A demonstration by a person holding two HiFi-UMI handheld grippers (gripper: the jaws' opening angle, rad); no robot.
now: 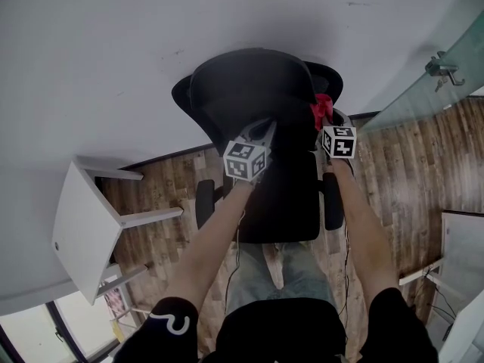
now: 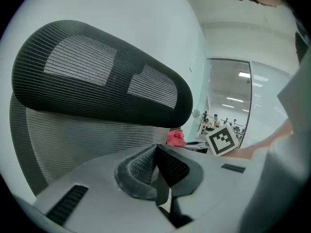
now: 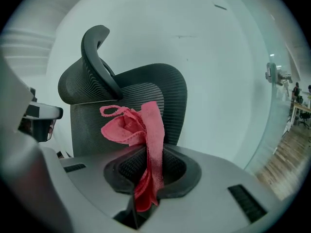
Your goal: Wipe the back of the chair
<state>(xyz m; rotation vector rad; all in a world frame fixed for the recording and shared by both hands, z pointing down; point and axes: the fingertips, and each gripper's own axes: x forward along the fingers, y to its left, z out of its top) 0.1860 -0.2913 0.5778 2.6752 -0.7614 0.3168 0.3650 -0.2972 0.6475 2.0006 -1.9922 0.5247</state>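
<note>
Chair back point(image 3: 167, 89): black ribbed mesh, curved headrest point(image 3: 91, 55).

A plain white wall point(image 1: 113, 44) meets a brown wood-plank floor point(image 1: 408, 165) along a dark baseboard point(image 1: 162, 156). A small white square table point(image 1: 78, 231) with white legs stands near the wall at the left. At the right, a clear glass panel point(image 1: 423, 97) carries a metal fitting point(image 1: 441, 66).
</note>
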